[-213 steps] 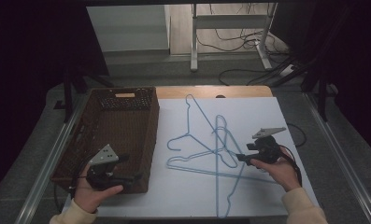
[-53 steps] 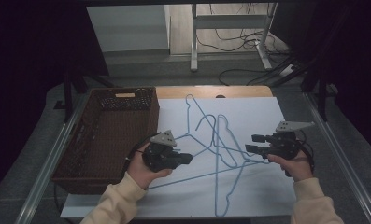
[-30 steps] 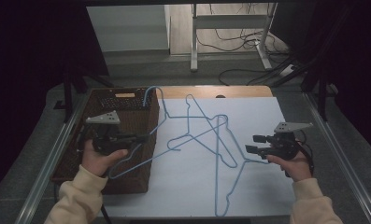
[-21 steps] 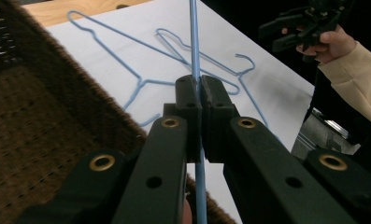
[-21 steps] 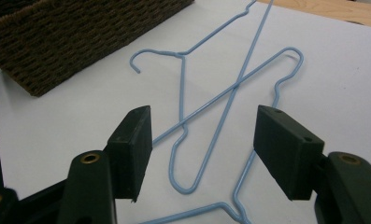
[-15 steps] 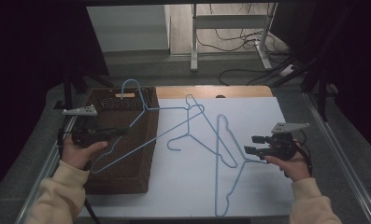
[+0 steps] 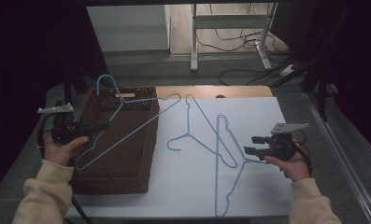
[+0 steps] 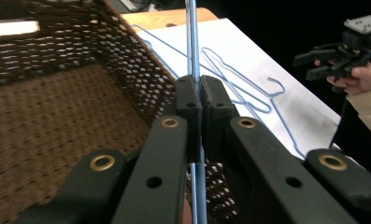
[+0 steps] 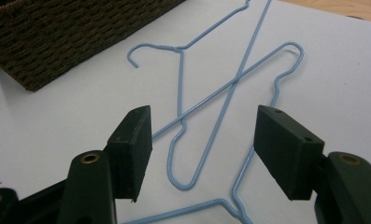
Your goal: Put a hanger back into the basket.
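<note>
A white table top (image 7: 267,116) spreads before you, with a dark woven basket (image 7: 127,154) standing on its left part; two blue wire hangers (image 7: 206,135) lie crossed on the bare white surface to the basket's right; a third blue hanger (image 7: 127,126) hangs in the air over the basket, hook toward the far left corner, its long wire slanting from near left to far right so that its far shoulder juts past the basket's right rim. Your left gripper (image 7: 101,126) sits at the basket's left edge, jaws pressed tight together on that wire; in the left gripper view the wire (image 8: 192,46) runs straight up between the closed pads, with the basket floor below and to the left. The likely next move is a lowering into the basket, and it turns on this: the hanger's long axis lies across the basket, not along it, so the far shoulder would catch the rim; your left hand (image 7: 64,149) is level, wrist straight. Your right gripper (image 7: 251,145) hovers low near the table's right side, jaws wide apart and holding nothing, aimed at the crossed hangers just ahead.
</note>
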The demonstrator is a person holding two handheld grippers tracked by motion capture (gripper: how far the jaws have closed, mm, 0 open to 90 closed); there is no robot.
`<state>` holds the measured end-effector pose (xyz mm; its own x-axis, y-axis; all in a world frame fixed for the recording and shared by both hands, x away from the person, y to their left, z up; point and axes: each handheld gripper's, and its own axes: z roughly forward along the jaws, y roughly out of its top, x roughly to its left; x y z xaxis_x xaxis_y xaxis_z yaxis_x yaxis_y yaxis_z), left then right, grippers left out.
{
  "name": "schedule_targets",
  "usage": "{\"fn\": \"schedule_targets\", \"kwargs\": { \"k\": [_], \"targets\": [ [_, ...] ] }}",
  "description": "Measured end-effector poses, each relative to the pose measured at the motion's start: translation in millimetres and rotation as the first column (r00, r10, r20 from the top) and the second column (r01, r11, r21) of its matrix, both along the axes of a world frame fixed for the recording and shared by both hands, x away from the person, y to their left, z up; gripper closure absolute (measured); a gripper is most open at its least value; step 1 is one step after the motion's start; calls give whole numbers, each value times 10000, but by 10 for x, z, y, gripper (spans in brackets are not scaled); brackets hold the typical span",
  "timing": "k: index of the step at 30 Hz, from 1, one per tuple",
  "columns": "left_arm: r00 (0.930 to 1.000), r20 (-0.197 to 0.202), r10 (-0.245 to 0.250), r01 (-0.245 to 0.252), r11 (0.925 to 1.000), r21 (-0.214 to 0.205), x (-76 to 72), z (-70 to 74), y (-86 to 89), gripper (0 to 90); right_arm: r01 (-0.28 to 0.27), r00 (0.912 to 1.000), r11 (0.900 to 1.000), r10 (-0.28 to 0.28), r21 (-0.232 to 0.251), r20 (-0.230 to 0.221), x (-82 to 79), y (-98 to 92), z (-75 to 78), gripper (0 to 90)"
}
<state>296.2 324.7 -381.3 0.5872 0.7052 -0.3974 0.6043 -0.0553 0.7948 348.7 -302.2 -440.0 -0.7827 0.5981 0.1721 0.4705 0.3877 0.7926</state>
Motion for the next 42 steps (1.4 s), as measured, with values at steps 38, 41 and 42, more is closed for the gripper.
{"fn": "schedule_targets", "kwargs": {
  "k": [38,41,42],
  "targets": [
    [9806,-761,1807,-1848,9814,-515,18,-571,708,873,-51,9999,9996,47,-292,-112,8,35,-52,374],
    [9777,-872,1910,-1969,9783,-640,2,-606,751,873,-62,9999,9994,57,-351,-139,10,37,-57,375],
    [9777,-870,1910,-1968,9784,-637,1,-604,753,873,-54,9999,9994,48,-353,-154,11,39,-58,375]
  ]
}}
